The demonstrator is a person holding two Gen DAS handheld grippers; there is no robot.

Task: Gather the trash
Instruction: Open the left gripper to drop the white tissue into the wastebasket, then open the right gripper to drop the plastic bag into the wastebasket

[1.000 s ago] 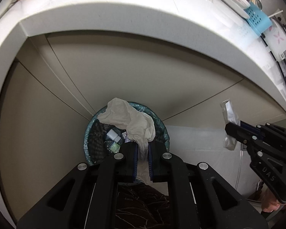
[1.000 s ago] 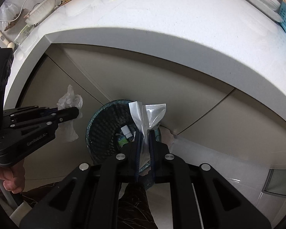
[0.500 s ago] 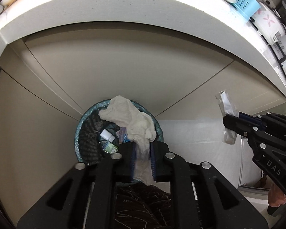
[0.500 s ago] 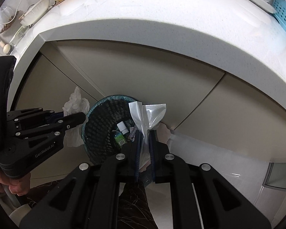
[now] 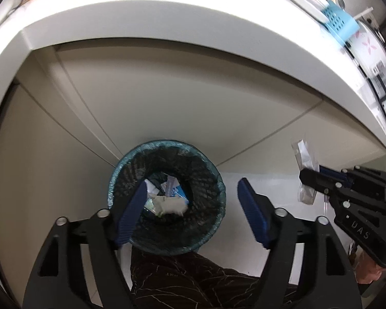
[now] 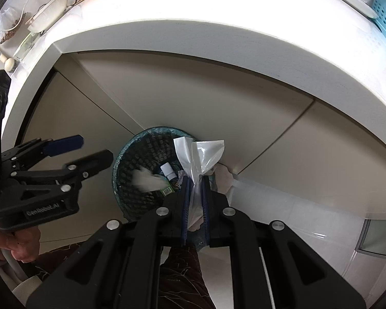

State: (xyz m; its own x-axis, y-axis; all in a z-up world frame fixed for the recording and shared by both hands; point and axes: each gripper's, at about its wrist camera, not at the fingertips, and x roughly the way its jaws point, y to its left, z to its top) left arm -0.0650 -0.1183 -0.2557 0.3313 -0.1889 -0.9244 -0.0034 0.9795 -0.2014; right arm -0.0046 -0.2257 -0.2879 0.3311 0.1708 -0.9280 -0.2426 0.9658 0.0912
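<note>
Right wrist view shows my right gripper (image 6: 194,200) clamped on a clear plastic bag (image 6: 200,159), the bag standing up out of the closed jaws with its long axis running along the fingers. Its crumpled top overlaps the right side of the bin (image 6: 131,154) rim as framed, so I judge the bag sits near that edge, not over the middle of the opening. From this gripper the bin mouth lies down and to the left, under the white counter (image 6: 218,43).

Left wrist view has my left gripper (image 5: 191,200) squarely above the bin (image 5: 213,170), its jaws spread wide after just opening, with nothing between them. A white tissue (image 5: 171,204) lies inside the bin among other scraps; in the right view it appears as a blurred white shape (image 6: 146,177), so whether it has settled I cannot tell.

The same view places the bag (image 5: 305,172) well right of the bin, apart from the rim. I judge the left hand is nearer the bin but empty, so the next drop turns on bringing the right gripper leftward over the opening before letting go.
</note>
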